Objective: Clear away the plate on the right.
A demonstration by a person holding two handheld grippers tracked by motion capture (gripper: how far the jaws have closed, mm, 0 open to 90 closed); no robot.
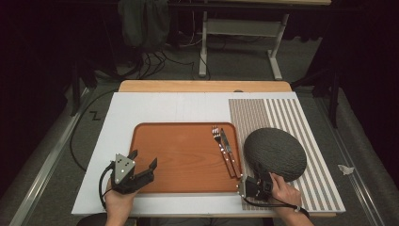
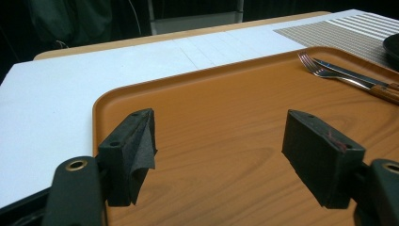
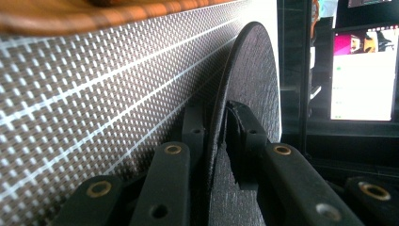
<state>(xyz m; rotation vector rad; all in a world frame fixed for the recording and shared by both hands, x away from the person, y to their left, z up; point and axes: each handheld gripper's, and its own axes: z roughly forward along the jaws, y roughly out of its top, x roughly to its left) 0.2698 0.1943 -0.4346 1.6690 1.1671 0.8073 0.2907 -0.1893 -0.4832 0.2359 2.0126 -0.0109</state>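
Observation:
A dark round plate (image 1: 275,153) lies on the striped placemat (image 1: 282,113) right of the orange tray (image 1: 183,160). My right gripper (image 1: 258,181) is shut on the plate's near rim; in the right gripper view the plate (image 3: 249,75) stands edge-on between the two jaws, with my right gripper (image 3: 215,127) clamped on it. A fork (image 1: 220,143) and a knife (image 1: 228,147) lie side by side at the tray's right end. My left gripper (image 1: 143,160) hovers open over the tray's near left corner, and between its jaws the left gripper (image 2: 219,141) holds nothing.
A white board (image 1: 164,108) covers the wooden table (image 1: 202,86). Fork (image 2: 324,70) and knife (image 2: 348,74) show at the far right of the tray (image 2: 226,108) in the left gripper view. A monitor (image 3: 362,75) glows beyond the plate. Cables and a table frame lie on the floor behind.

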